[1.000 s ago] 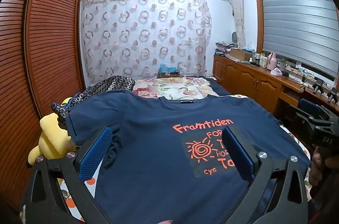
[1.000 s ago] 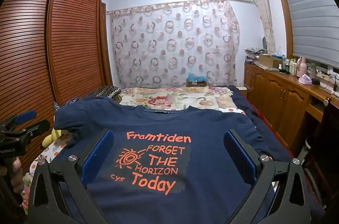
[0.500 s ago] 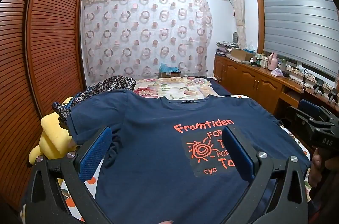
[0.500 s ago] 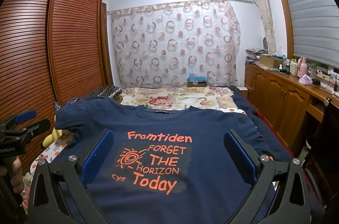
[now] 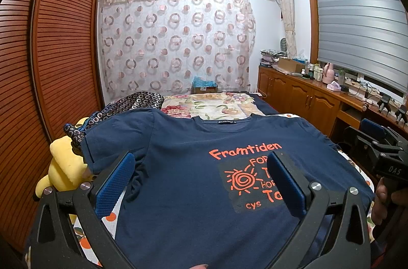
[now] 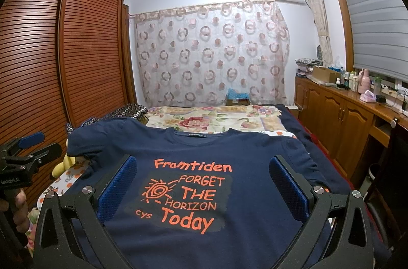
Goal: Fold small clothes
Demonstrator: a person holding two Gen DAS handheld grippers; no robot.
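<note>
Bed (image 6: 216, 116): floral cover, runs from the foreground to the circle-patterned curtain (image 5: 176, 39).

Louvred wooden wardrobe (image 6: 51, 52): left wall, both views.

Cabinet run (image 5: 306, 101): under the blind on the right, top crowded with small items too small to tell apart.

Navy T-shirt (image 6: 242, 154): lies flat, front up, on the near end of the bed, collar away from the cameras. The right wrist view shows the whole orange print, "Framtiden FORGET THE HORIZON Today"; in the left wrist view a finger covers its right part.

Dark circle-print cloth (image 5: 132, 103): beyond the shirt's left sleeve.

Yellow plush toy (image 5: 63, 167): at the bed's left edge; plain in the left wrist view, only a sliver in the right.

Left gripper (image 5: 201, 182): jaws wide apart above the shirt, nothing between the blue pads. Seen from the side at the right wrist view's left edge.

Right gripper (image 6: 202, 187): jaws wide apart over the print, empty. Its hand (image 5: 385, 197) shows at the left wrist view's right edge.
</note>
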